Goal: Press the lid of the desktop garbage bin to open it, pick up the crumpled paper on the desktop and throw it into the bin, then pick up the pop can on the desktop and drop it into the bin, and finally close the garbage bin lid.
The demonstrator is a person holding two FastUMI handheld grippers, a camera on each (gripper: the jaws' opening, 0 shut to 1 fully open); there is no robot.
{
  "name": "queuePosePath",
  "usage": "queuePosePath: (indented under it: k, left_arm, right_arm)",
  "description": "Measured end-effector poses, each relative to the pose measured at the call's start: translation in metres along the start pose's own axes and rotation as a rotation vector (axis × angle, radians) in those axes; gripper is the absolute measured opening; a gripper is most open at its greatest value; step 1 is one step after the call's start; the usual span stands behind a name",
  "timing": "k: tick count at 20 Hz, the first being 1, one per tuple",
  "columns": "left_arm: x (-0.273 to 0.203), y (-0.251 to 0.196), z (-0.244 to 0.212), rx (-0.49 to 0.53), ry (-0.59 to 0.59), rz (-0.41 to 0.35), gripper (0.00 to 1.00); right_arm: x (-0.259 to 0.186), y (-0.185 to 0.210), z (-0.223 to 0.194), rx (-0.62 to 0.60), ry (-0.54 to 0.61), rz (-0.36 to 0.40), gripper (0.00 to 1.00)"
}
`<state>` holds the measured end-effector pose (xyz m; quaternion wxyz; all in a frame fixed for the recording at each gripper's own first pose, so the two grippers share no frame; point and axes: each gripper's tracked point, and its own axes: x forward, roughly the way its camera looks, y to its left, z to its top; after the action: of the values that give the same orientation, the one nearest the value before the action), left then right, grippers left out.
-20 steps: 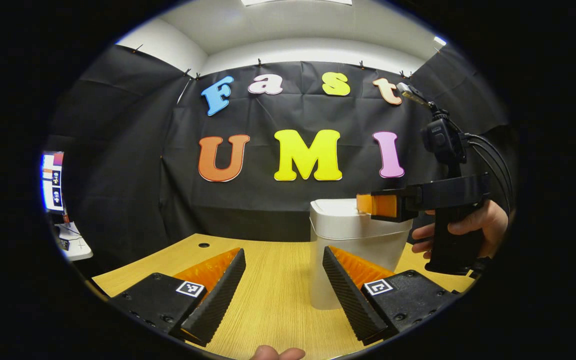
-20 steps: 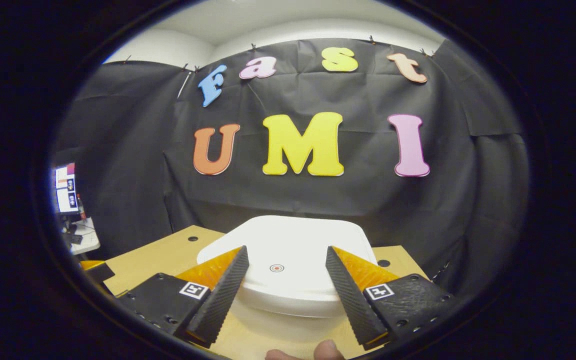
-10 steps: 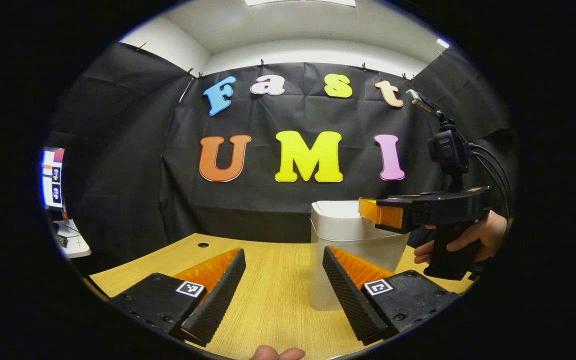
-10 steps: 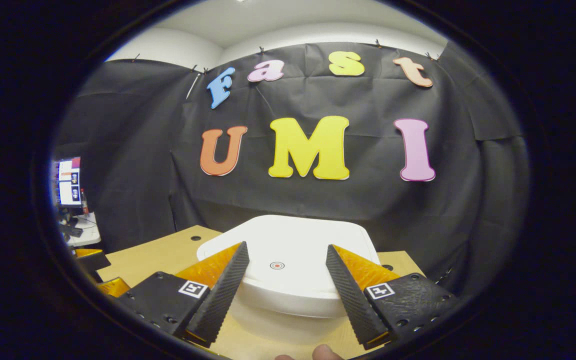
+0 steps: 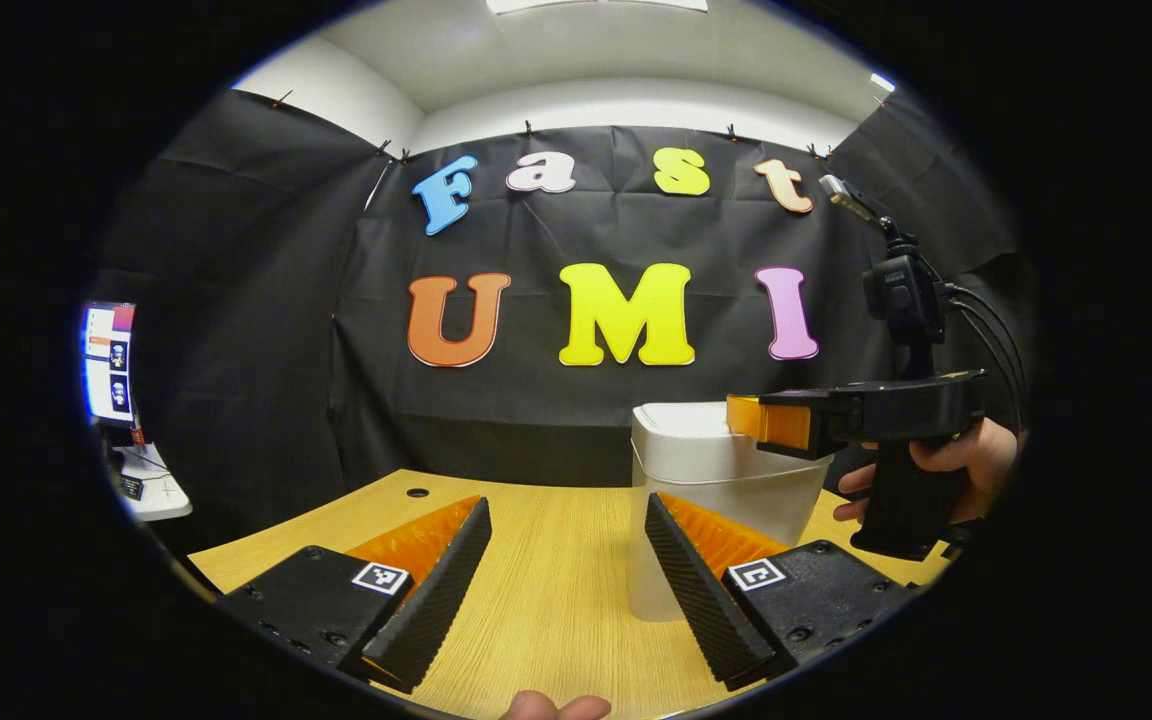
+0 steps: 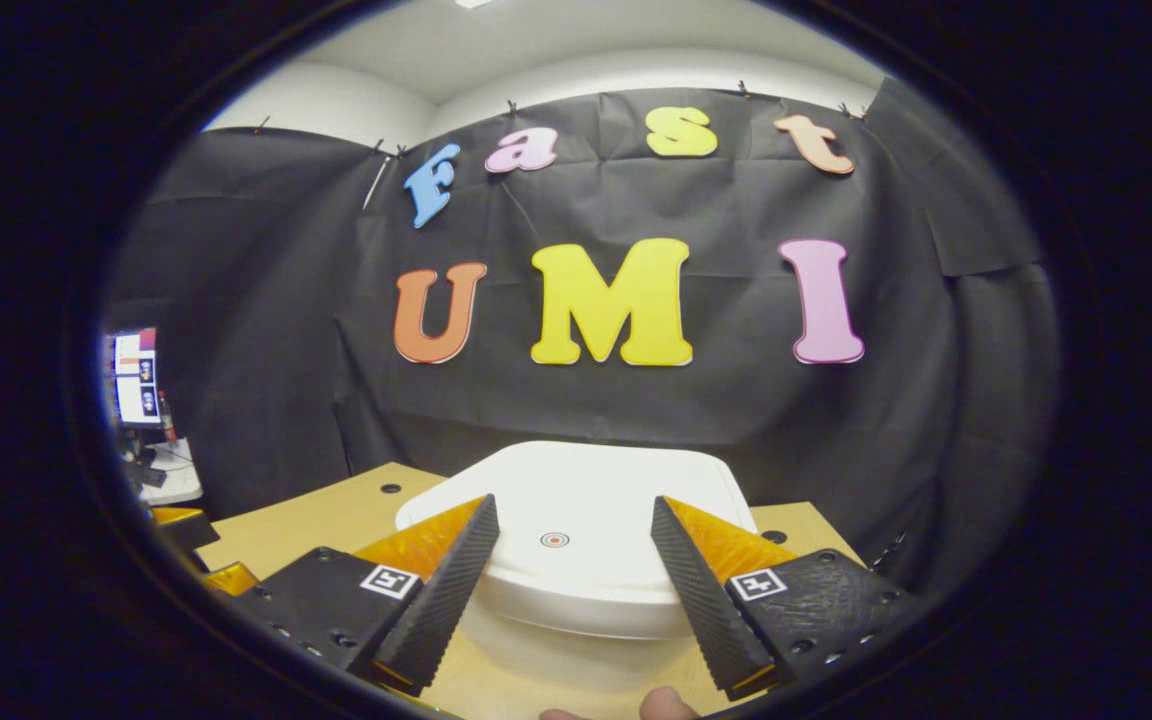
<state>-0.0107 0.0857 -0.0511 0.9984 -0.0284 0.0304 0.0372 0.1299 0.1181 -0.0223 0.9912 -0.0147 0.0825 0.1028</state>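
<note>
Bin (image 6: 576, 560) lid (image 6: 586, 500) shut under released right tongs (image 6: 574, 560); left tongs (image 5: 566, 560) released; paper, can remain.

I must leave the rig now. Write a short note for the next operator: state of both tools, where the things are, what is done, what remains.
Left tool: open, empty, low over the wooden desk, the bin just ahead to its right.
Right tool: open, empty, held above the bin lid, fingers either side of the red press mark; not pressing as far as I can tell.
White garbage bin: upright on the desk, lid shut.
Crumpled paper and pop can: I cannot place them from these views.
Whether anything is already in the bin cannot be told. If not, all steps remain, starting with the lid press.
</note>
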Motion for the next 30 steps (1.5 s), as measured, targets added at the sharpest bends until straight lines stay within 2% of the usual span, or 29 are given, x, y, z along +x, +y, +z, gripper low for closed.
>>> queuePosePath:
  k: [11, 17, 23, 27, 30]
  left_arm:
    - [-0.006, 0.000, 0.009, 0.011, -0.019, 0.024, 1.00]
    - [-0.009, -0.012, 0.026, 0.014, -0.047, 0.021, 1.00]
    - [-0.007, -0.035, 0.035, 0.030, -0.072, 0.003, 0.99]
    - [-0.007, -0.050, 0.050, 0.046, -0.112, 0.011, 0.99]
    - [-0.006, -0.065, 0.047, 0.051, -0.117, -0.006, 0.99]
  right_arm:
    - [-0.002, -0.001, 0.004, 0.034, -0.043, 0.005, 0.97]
    - [-0.030, -0.019, 0.028, 0.050, -0.118, -0.014, 0.95]
    - [-0.088, -0.069, 0.038, -0.013, -0.239, -0.113, 0.95]
    - [-0.126, -0.100, 0.023, 0.011, -0.291, -0.176, 0.97]
    - [-0.141, -0.116, 0.005, 0.040, -0.276, -0.203, 0.95]
